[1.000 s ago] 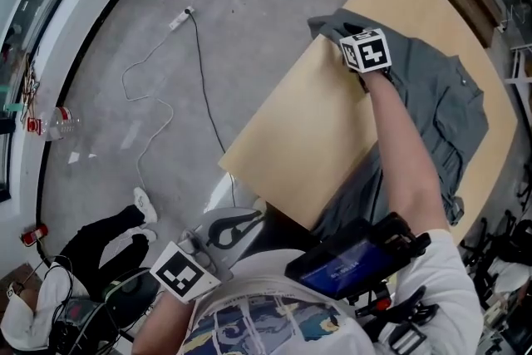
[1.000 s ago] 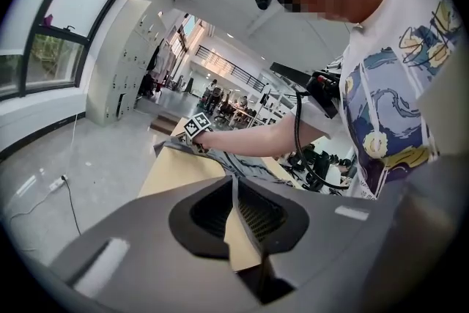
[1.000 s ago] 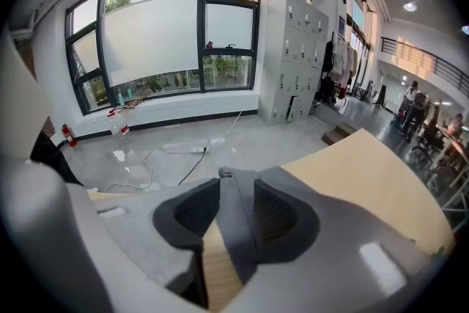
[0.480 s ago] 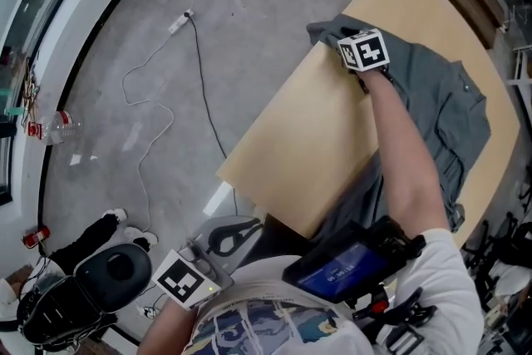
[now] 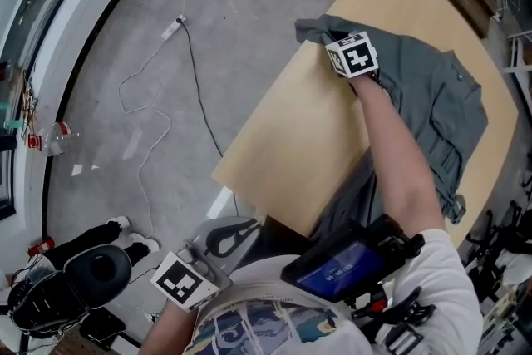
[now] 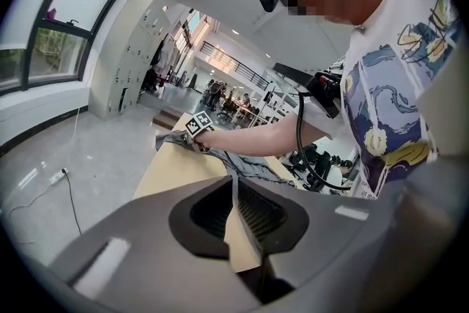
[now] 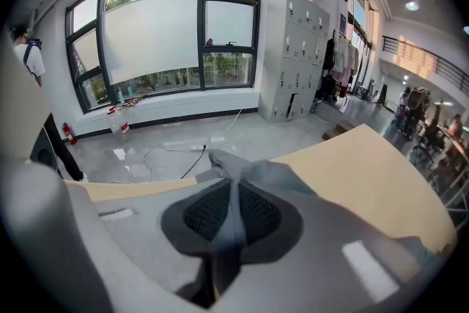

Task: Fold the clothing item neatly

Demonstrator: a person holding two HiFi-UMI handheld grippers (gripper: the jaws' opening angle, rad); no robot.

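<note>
Grey cloth garment (image 5: 432, 96) spread on the tan wooden table (image 5: 307, 137), its long axis running diagonally from the bunched upper-left corner toward the person. The right gripper (image 7: 233, 220) pinches that corner, its jaws having just closed on the fabric. The left gripper (image 6: 236, 212), narrow and empty, hangs well apart.

The clothing item (image 5: 432, 96) lies across the worktop's (image 5: 307, 137) right half and hangs over its near edge, its far left corner between my right claw's (image 5: 334, 46) jaws, which have just been closing, with my left claw (image 5: 249, 222) off the near corner and a cable (image 5: 158, 120) on the floor to the left.
</note>
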